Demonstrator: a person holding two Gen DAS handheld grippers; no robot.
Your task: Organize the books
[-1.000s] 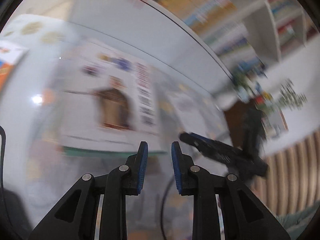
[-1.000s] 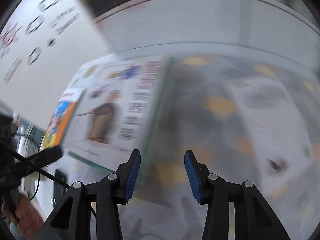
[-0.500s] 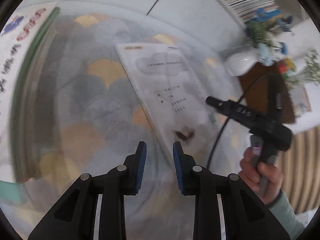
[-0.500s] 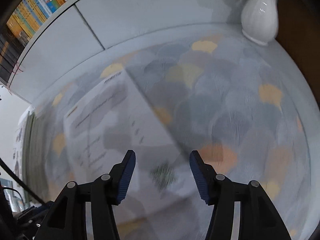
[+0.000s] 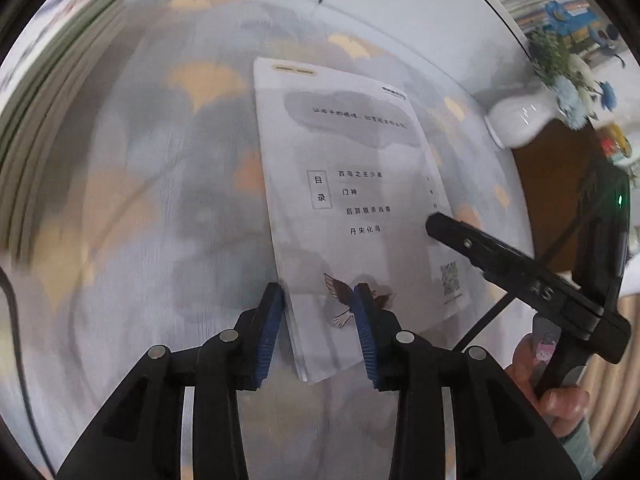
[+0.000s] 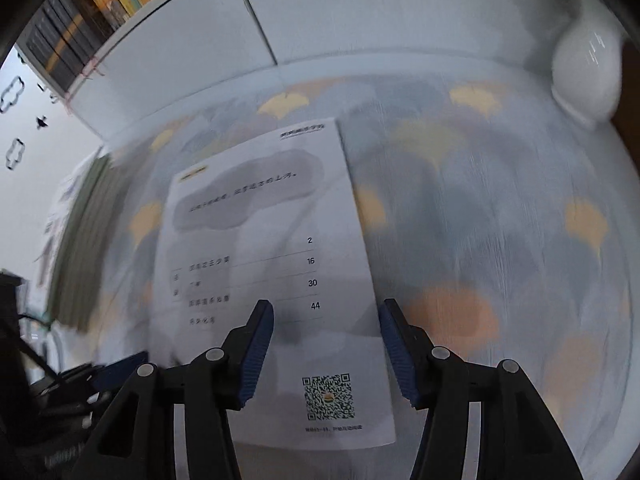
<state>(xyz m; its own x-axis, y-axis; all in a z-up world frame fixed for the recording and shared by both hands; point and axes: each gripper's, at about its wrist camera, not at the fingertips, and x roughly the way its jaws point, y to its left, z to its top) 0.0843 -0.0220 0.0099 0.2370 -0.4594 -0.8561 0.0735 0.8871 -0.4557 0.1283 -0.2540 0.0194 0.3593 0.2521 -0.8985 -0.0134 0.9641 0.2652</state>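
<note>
A thin white book (image 5: 352, 184) with a contents list and a QR code lies flat on the leaf-patterned tablecloth (image 5: 168, 240). My left gripper (image 5: 318, 296) hovers over its near left corner with jaws opening. The left pad is beside the book's edge, the right pad over the bird drawing, and neither presses on it. My right gripper (image 6: 326, 312) stands open astride the same book's (image 6: 260, 220) right edge, near the page numbers. One finger (image 5: 480, 248) of the right gripper reaches over the book's right side in the left wrist view.
A stack of green-edged books (image 5: 60, 80) (image 6: 84, 240) lies left of the white book. A white vase (image 5: 520, 120) (image 6: 588, 72) with flowers stands at the far right. White cabinet doors (image 6: 320, 20) and a bookshelf (image 6: 100, 0) rise behind. A hand (image 5: 552, 392) holds the right gripper.
Both grippers swept away from the big illustrated book on the stack and came down over the thin white book. Both pairs of jaws now stand wider.
</note>
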